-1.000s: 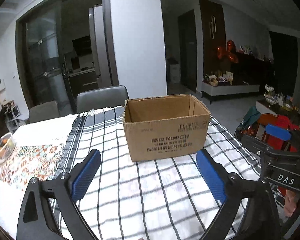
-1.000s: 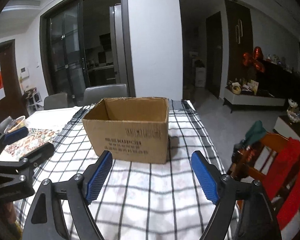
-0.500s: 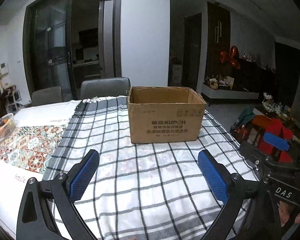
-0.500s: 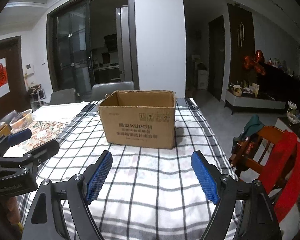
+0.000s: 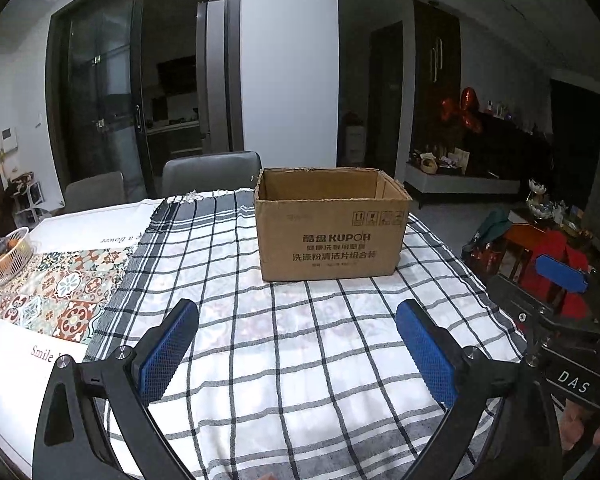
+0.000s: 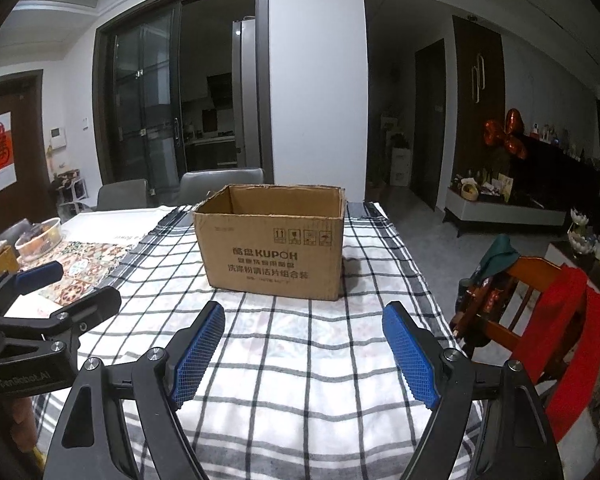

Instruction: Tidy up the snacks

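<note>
We see the cardboard box point(image 5: 332, 226) upright on the checked cloth point(image 5: 300, 340), far ahead of both grippers, long axis left-right. Left gripper point(image 5: 296, 350) and right gripper point(image 6: 302, 354) gape wide, empty, about equally near; no snacks visible.

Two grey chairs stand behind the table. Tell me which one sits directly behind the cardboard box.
The larger grey chair, whose backrest rises just behind the cardboard box. The other grey chair stands further left, behind the white part of the tablecloth.
</note>
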{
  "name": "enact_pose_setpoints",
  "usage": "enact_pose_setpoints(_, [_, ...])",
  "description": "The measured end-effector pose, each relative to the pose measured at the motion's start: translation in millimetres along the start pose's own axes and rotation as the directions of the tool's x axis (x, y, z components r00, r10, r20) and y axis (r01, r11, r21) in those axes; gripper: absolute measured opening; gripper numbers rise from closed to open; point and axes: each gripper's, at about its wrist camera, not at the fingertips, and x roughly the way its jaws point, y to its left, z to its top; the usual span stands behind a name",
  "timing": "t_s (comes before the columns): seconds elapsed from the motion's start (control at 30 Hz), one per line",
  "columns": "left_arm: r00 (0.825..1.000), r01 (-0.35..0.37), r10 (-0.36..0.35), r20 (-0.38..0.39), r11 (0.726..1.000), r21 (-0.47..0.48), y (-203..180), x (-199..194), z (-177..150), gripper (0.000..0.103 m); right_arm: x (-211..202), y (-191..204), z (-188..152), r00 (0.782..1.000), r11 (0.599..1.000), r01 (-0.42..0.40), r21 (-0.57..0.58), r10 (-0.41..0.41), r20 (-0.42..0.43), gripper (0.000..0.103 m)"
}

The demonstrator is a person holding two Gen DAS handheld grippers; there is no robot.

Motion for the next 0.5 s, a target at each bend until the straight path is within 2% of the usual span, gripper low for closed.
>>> enact_pose_setpoints(0.5, [1.000,-0.013,0.013,0.025,1.000,0.011,-2.4,-6.5,1.3,0.102,-0.4,-2.3,-2.2,1.000,1.000,-0.014,0.011,0.014,-0.007,0.082])
